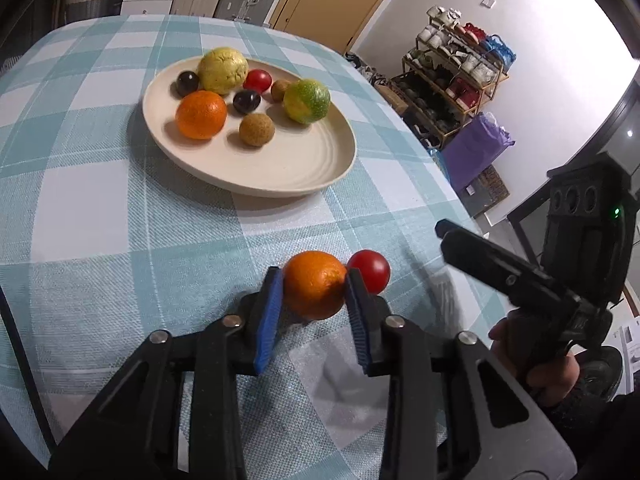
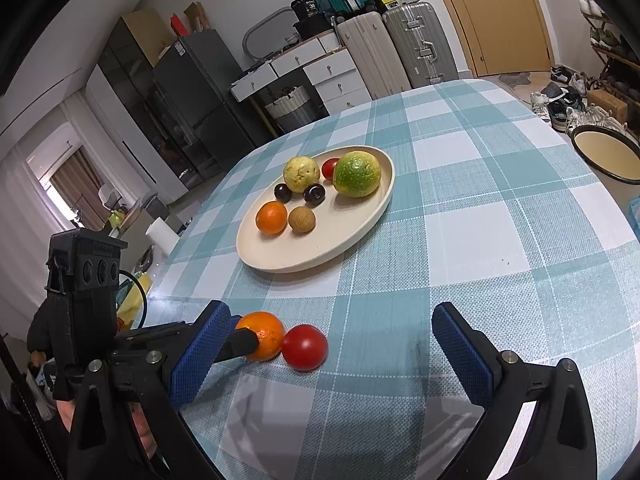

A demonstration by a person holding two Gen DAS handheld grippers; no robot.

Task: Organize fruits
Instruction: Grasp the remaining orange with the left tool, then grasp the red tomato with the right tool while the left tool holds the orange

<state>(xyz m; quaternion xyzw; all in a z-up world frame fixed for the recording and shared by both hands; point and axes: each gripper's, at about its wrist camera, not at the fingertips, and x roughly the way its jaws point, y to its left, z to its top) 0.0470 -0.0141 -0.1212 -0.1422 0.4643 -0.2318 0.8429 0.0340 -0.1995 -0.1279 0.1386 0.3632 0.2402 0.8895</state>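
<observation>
Clamping the small orange [image 1: 315, 285] between its two blue pads [image 1: 267, 320], the left gripper [image 1: 314, 280] has the fruit seated near the fingertips, one pad on each flank, so that the round body cannot roll out sideways. That orange sits on the checked tablecloth [image 1: 120, 200], near the table edge closest to the person, and it touches or nearly touches a red tomato [image 1: 370, 270] just beside the right-hand pad; the contact cannot be settled from either view. Gripping across the widest part of the fruit appears chosen to leave the tomato undisturbed. The cream plate [image 1: 304, 176] stands further back on the cloth and already carries the sorted fruit: a second orange [image 1: 201, 114], a yellow knobbly fruit [image 1: 223, 70], a green citrus [image 1: 307, 101], two dark round fruits [image 1: 247, 101], a brown round fruit [image 1: 256, 129] and another tomato [image 1: 259, 80]. Bare plate surface remains toward the near rim, which is the likely destination. The right gripper [image 2: 328, 344] waits with its jaws spread wide and nothing between them, framing the loose tomato in its own view, probably as the next item.
</observation>
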